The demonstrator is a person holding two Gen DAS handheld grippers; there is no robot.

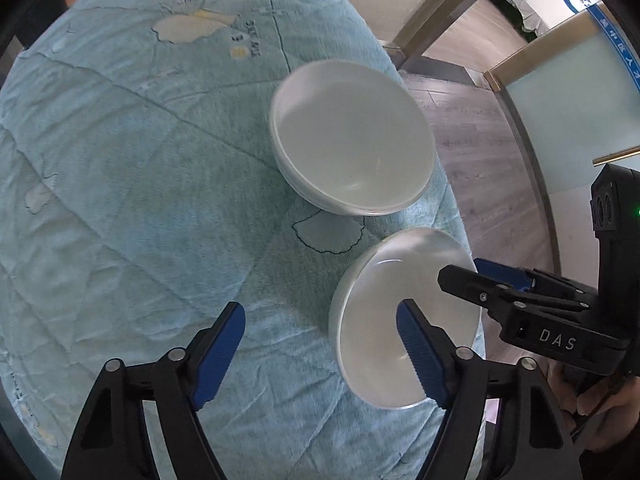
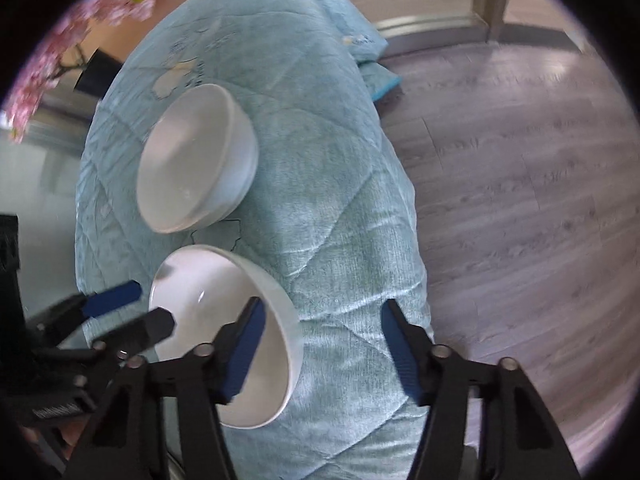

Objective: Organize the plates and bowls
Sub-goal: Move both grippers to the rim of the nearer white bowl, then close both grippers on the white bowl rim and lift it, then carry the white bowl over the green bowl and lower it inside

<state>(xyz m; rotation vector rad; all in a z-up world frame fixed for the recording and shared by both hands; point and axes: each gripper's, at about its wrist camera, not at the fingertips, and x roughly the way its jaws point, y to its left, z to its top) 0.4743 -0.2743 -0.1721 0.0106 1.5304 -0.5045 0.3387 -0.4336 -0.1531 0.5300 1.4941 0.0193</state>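
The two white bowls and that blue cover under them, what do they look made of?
Far bowl and near bowl: probably glazed ceramic, possibly melamine; smooth, glossy, with light glints. Blue cover: soft quilted fabric, matte, with stitched lines and wrinkles.

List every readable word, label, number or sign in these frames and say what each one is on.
"DAS": white letters on the black body of the right gripper, seen in the left wrist view.
Dark stitched lettering on the blue quilt, near its yellow dot: upside down, too distorted to read.
White characters on the blue strip of the glass panel: too small and blurred to read.
Right wrist view: no readable text.
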